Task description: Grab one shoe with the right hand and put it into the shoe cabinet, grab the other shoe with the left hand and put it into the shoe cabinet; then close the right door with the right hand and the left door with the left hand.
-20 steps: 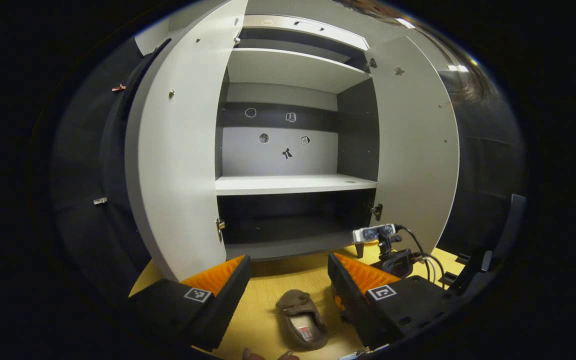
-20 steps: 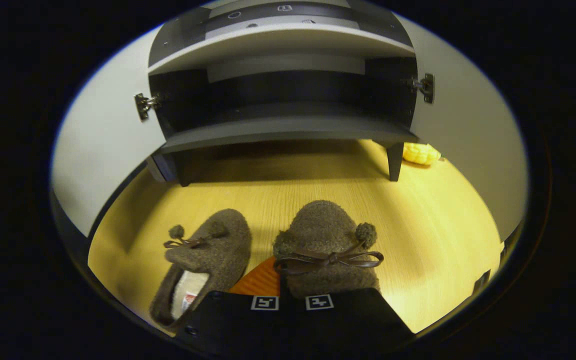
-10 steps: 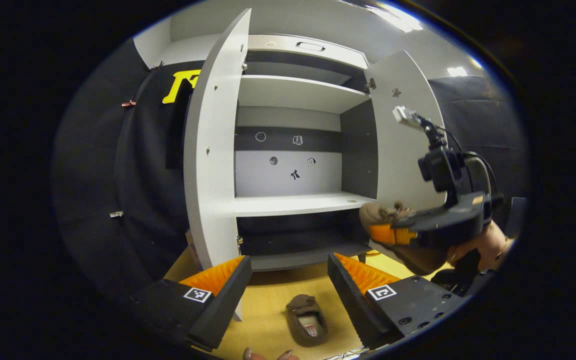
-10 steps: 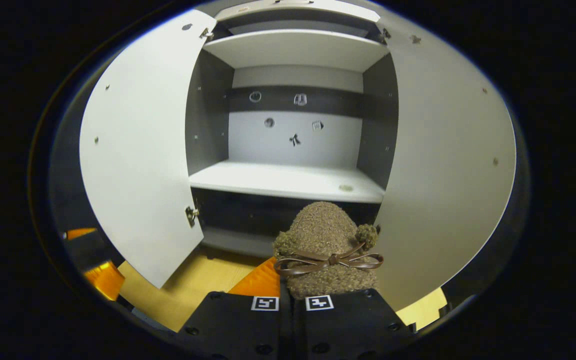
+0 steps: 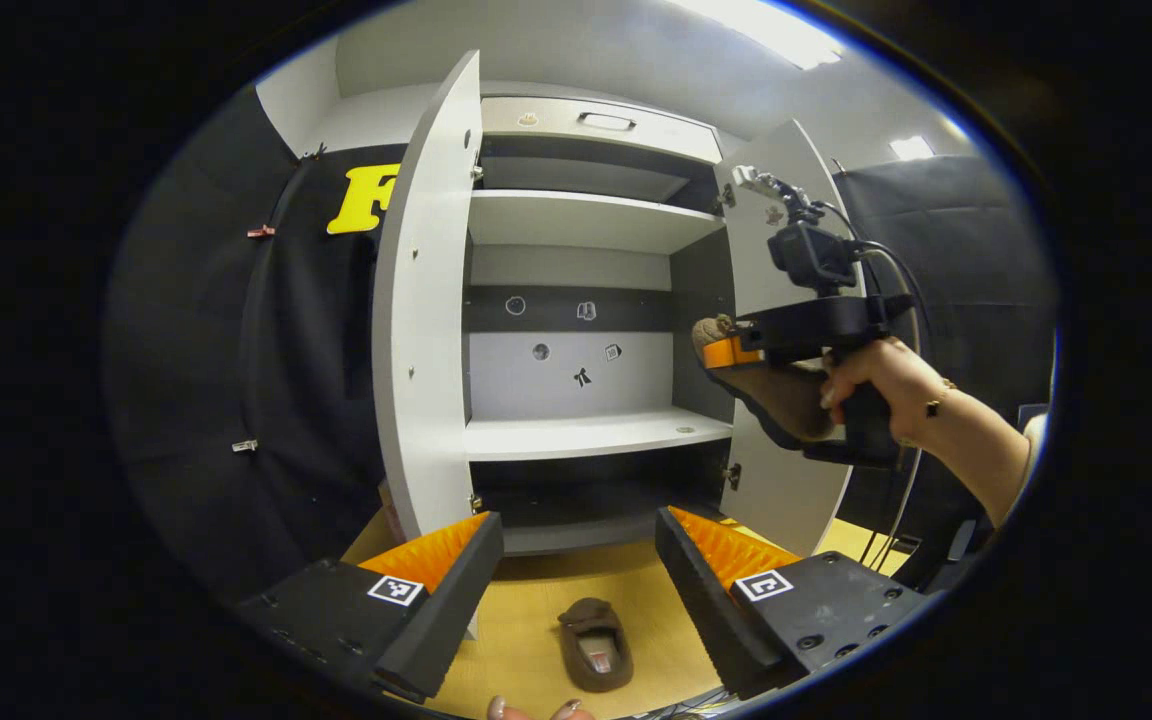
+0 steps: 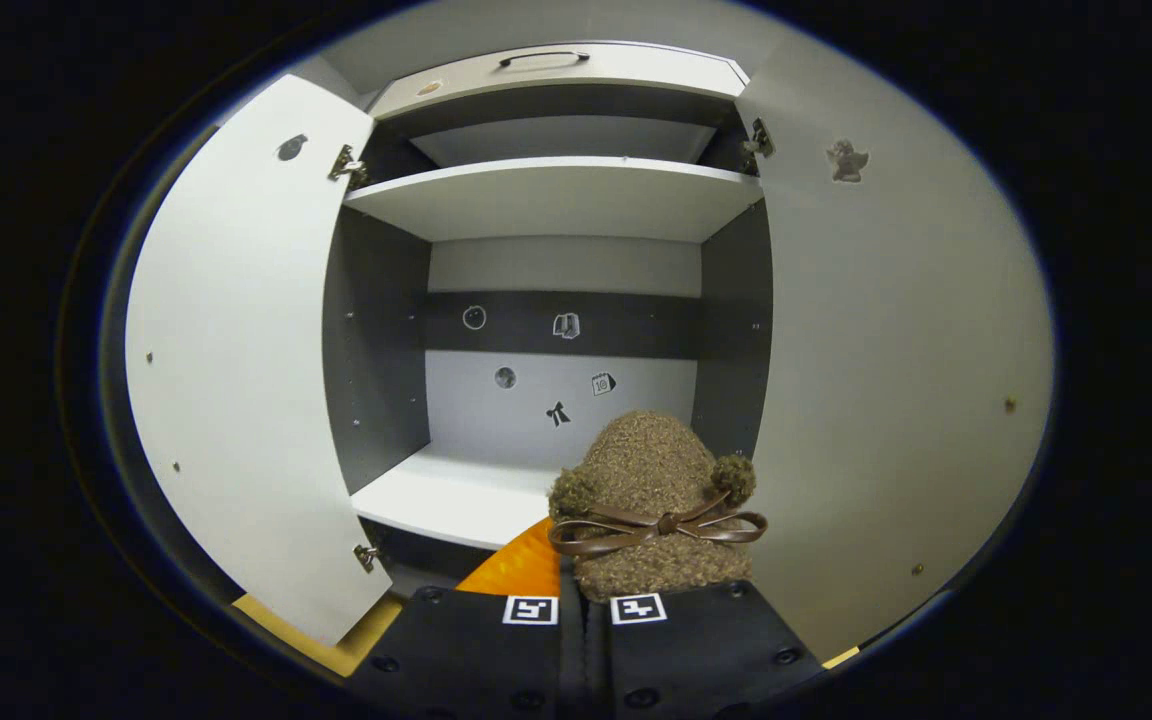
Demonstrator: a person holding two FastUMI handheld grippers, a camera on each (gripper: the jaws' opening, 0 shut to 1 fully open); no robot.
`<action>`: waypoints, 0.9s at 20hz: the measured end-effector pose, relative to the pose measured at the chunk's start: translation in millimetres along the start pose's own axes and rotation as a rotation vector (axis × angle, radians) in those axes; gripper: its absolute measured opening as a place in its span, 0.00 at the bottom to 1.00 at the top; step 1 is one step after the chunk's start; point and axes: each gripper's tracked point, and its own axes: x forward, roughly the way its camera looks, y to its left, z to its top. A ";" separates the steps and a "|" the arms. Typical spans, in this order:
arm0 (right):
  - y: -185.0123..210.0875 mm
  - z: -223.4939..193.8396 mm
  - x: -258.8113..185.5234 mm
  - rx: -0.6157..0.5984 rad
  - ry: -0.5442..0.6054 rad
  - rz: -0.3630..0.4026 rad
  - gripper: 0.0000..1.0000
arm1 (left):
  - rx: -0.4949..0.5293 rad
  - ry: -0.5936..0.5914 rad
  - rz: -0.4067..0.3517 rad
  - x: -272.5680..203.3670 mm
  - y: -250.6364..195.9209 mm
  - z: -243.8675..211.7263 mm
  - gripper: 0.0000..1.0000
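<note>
Right claw (image 6: 584, 590) pinching a brown fuzzy slipper (image 6: 654, 500) by the side wall at its opening, toe and leather bow pointing forward toward the open shoe cabinet (image 6: 556, 200); seen from the left gripper view as carried in the air (image 5: 771, 395) by a hand (image 5: 871, 375), level with the gap above the white middle shelf (image 5: 586, 435) and just beside the inner face of the right door (image 5: 781, 480). Left claw (image 5: 579, 570) spread wide, holding nothing, hovering above the second slipper (image 5: 596, 645), which lies on the yellow wooden floor (image 5: 526, 640) in front of the cabinet, toe toward it. Step in hand, as judged: delivering the first shoe to a shelf. To do it well: swing left, away from the right door, so neither sole nor claw clips the panel; keep the toe leading and level; clear the shelf's front lip before lowering; carry far enough inward that the heel sits behind the edge, or the doors will likely foul on it later. Best placed toward the right half of the shelf, leaving room for the partner. Release only with the sole resting flat, since soft fleece may drag on the pads; then withdraw straight back. Both doors standing wide, so entry unobstructed in the centre.
</note>
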 end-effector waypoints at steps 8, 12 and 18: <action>-10.8 -16.7 165.4 0.031 0.112 0.078 0.05 | -0.063 0.044 0.216 39.5 -13.2 0.0 0.98; -8.3 -57.9 231.6 0.030 0.241 0.096 0.04 | -0.080 0.072 0.330 53.3 -12.7 -3.6 0.98; -12.5 -112.4 285.3 0.046 0.372 0.062 0.05 | -0.075 0.127 0.421 58.6 3.1 -9.2 0.98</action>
